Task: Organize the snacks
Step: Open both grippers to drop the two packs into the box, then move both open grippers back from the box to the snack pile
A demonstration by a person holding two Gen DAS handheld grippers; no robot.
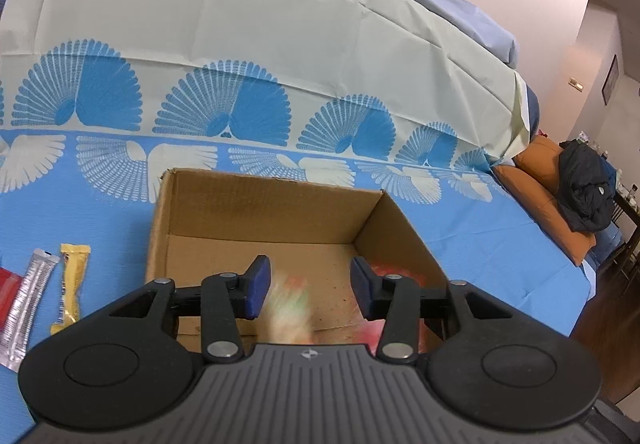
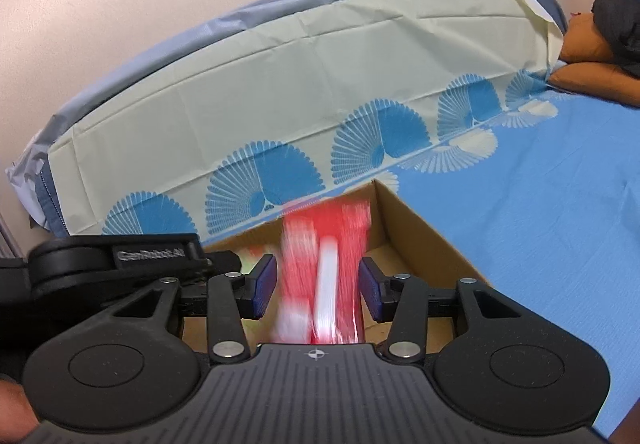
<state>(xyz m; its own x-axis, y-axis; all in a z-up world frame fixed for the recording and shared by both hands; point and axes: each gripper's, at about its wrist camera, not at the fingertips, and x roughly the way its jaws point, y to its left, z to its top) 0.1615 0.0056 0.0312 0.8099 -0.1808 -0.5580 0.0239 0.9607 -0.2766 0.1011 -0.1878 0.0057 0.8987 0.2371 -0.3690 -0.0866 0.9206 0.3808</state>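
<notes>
An open cardboard box (image 1: 192, 215) sits on the blue bedspread; it also shows in the right wrist view (image 2: 416, 228). My left gripper (image 1: 306, 290) is open above the box, and a blurred pale green and orange snack packet (image 1: 290, 308) is between its pads, apart from both. A red packet (image 1: 400, 272) lies in the box at the right. My right gripper (image 2: 318, 286) is open over the box, with a blurred red and white snack packet (image 2: 324, 264) between its pads. Left of the box lie a yellow bar (image 1: 72, 280), a silver stick packet (image 1: 26, 308) and a red packet edge (image 1: 8, 284).
The left gripper's black body (image 2: 112, 264) is close at the left in the right wrist view. A cream and blue patterned cover (image 1: 240, 55) rises behind the box. An orange pillow (image 1: 540, 195) with dark clothing (image 1: 584, 187) lies at the far right, near the bed edge.
</notes>
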